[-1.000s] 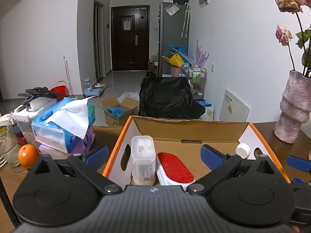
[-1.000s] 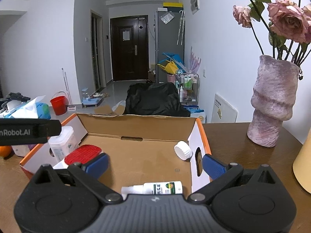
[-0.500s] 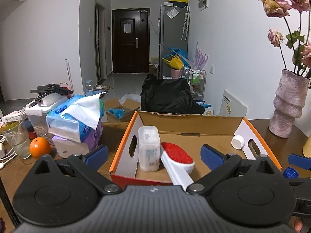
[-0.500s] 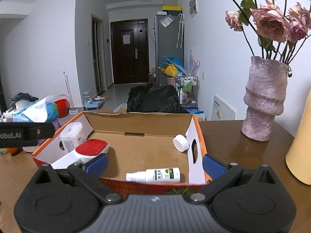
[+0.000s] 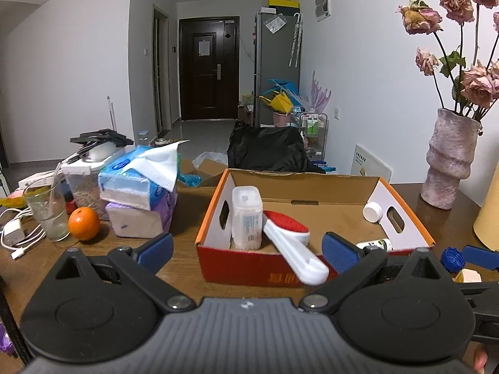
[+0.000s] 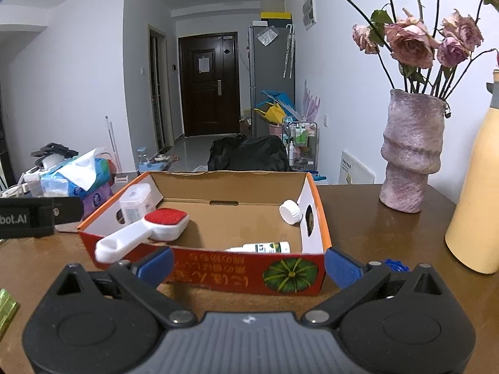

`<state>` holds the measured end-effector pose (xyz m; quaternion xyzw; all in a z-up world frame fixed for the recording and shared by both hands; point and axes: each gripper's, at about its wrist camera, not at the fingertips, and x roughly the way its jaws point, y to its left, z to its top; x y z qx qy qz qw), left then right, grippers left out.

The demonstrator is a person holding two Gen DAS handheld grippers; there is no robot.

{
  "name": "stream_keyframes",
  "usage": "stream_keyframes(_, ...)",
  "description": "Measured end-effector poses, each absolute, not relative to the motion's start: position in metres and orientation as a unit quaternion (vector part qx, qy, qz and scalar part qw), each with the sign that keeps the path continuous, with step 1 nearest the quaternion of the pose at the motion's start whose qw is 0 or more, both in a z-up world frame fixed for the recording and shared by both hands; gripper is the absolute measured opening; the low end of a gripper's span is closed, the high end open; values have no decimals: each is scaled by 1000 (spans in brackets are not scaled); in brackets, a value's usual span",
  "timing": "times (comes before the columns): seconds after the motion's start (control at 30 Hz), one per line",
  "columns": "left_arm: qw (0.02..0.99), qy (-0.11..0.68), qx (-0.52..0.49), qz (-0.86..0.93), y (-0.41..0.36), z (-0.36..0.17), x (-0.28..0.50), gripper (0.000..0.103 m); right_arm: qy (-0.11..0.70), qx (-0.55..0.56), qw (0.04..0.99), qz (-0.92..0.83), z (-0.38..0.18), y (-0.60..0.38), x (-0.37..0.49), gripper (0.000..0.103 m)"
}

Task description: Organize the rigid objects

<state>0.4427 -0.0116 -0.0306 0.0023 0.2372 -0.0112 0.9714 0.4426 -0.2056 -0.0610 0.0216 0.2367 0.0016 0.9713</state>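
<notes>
Sitting on the desk (image 6: pixel 374 233), the cardboard box (image 6: pixel 218 265) now shows its whole red front wall in both wrist views, where a second ago only the inside was seen: both tongs pulled back and out of it. Likely a drop-off just finished, next object to be sought. Inside: white lidded container (image 5: pixel 247 213) upright against the left wall; red-faced lint brush (image 5: pixel 288 233) beside it, white handle poking over the front rim; white round cap (image 6: pixel 290 212) by the right wall; small spray bottle (image 6: pixel 265 247) lying flat near the front right corner. Left tongs (image 5: pixel 246 246) spread wide, empty. Right tongs (image 6: pixel 248 263) likewise released, grasping nothing. Just beside the box's right corner, a blue cap (image 5: pixel 451 258) left on the desk, close to the right tongs. Farther out: tissue packs (image 5: pixel 140 187), orange (image 5: pixel 84 223), glass (image 5: pixel 46 212), vase (image 6: pixel 411 152).
</notes>
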Motion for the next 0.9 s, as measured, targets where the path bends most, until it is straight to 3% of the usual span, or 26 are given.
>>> stream_keyframes(0.9,967,256,-5,7,30,-37,338,103,241,12,970,16,-61,-174,344,103)
